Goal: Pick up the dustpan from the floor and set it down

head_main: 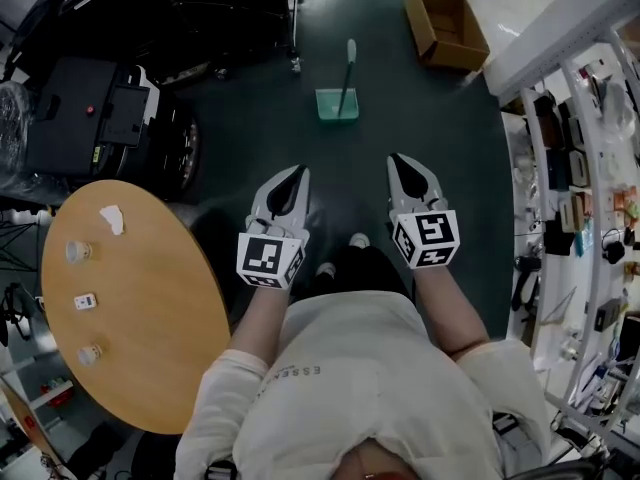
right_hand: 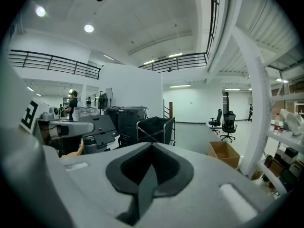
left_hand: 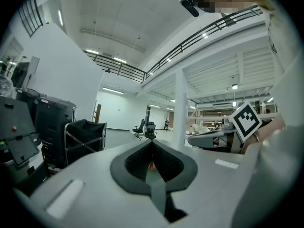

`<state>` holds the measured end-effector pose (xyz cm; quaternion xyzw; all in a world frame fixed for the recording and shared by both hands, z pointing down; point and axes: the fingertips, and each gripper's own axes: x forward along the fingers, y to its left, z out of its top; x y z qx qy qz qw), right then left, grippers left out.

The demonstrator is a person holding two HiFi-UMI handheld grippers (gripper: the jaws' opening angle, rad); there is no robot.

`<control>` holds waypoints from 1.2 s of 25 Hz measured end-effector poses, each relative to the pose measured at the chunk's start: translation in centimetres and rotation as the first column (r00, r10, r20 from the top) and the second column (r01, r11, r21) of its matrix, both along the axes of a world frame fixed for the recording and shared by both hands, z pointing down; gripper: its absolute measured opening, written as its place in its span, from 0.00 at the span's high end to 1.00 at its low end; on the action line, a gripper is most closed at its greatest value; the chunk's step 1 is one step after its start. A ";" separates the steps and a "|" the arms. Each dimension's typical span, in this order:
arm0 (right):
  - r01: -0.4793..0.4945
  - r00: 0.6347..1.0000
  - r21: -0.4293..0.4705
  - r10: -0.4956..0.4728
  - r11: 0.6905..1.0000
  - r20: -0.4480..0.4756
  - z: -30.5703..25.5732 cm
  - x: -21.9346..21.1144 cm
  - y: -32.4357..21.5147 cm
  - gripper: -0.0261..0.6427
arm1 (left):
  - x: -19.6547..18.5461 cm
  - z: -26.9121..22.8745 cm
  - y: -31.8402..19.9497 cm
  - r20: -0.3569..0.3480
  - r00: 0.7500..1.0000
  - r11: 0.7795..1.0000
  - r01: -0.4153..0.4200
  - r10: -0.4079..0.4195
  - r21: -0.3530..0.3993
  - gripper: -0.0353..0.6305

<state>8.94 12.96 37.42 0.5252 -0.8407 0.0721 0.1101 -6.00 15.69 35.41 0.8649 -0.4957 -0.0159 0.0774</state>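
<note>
Grey plastic and black padding, closed tip to tip with nothing between: that is what I read in the left gripper (left_hand: 152,144) through its own view. The right gripper (right_hand: 152,147) shows the same, its jaws met and empty. In the head view I hold the two side by side in front of me, apart from each other, both pointing ahead over the dark green floor (head_main: 250,118). The dustpan (head_main: 337,104), a pale teal one, stands on that floor straight ahead, roughly on the line between the two grippers and well apart from both, its handle (head_main: 348,66) rising from the pan. A cardboard box (head_main: 447,26) lies beyond it to the right, a round wooden table (head_main: 130,308) sits at my left, and shelving (head_main: 585,198) runs down the right edge. I judge this to be the approach: the pick-up has not begun. The next move calls for closing the gap, tipping one gripper down towards the floor, spreading its jaws, and bringing them either side of that slim handle before clamping. I expect the pan may swing once lifted, so a hold low on the handle looks wiser.
</note>
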 end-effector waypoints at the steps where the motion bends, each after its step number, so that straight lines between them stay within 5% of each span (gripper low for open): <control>1: -0.004 1.000 -0.003 0.004 1.000 0.000 0.0 0.2 1.0 0.97 | 0.2 -0.3 0.9 0.001 1.000 1.000 -0.009 0.009 0.006 0.92; 17: 0.015 0.999 -0.020 -0.015 1.000 0.035 0.0 3.5 10.9 0.97 | 2.7 -1.4 10.4 0.003 1.000 1.000 0.015 -0.015 0.025 0.92; 30: 0.026 0.999 0.009 -0.026 1.000 0.021 -0.8 4.6 13.4 0.97 | 4.7 -2.0 12.9 0.021 1.000 0.999 -0.017 0.016 0.047 0.92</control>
